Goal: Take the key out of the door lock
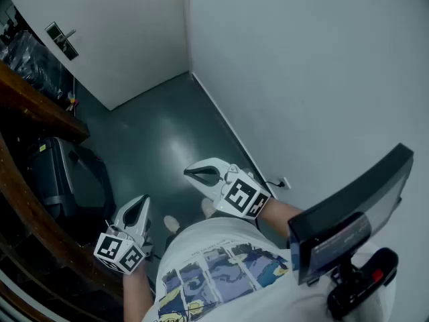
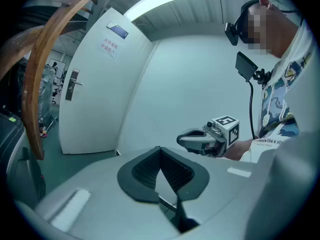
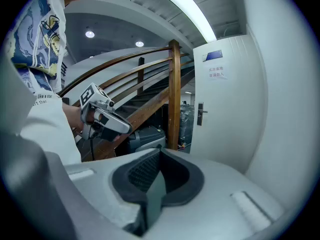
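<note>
Two tools hang low and empty, left gripper (image 1: pixel 139 208) and right gripper (image 1: pixel 200 174), each with jaws pressed together, since nothing needs holding yet. The door (image 1: pixel 120 25) stands well apart across the floor (image 1: pixel 154 133). Its lock plate (image 1: pixel 62 41) is too small for me to spot the key, so I judge approach comes first.

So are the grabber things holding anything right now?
No, nothing. The left gripper and the right gripper both have their jaws shut together, empty, well away from the door.
</note>
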Motion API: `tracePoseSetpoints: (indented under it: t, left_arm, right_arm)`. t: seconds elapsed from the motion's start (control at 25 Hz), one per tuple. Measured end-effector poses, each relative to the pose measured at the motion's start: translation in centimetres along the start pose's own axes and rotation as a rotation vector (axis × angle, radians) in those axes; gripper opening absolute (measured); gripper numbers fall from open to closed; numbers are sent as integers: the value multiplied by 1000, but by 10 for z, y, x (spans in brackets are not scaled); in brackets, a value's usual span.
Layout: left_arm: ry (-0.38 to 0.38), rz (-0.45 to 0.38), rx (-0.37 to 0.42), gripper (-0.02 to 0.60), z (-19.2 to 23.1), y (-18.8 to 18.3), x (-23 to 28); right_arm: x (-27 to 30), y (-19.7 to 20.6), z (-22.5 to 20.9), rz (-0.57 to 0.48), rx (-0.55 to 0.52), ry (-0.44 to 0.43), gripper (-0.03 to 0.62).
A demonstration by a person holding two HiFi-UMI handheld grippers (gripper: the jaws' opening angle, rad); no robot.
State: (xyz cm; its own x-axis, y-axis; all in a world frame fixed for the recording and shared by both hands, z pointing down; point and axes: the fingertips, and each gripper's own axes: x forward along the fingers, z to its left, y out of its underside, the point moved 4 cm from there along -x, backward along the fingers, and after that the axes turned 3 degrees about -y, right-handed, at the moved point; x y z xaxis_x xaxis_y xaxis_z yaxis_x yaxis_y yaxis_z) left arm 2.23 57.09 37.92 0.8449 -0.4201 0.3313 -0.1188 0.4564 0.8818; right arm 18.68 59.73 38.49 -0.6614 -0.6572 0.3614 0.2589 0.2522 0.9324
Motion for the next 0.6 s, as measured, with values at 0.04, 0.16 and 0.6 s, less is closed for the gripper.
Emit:
tracePoseSetpoints:
  t: [0.04,0.16,0.6]
  left_arm:
    - [-7,2,2,5,0,-3,2]
    - [-14,4,12,5,0,-6,8]
    - [-51,8,13,5,9,-14,33]
  right_arm:
    - [1,1,-2,0,0,-2,3]
    - [0,4,-8,0,2,-6,3]
    - [5,16,-39,13,1,-32,5]
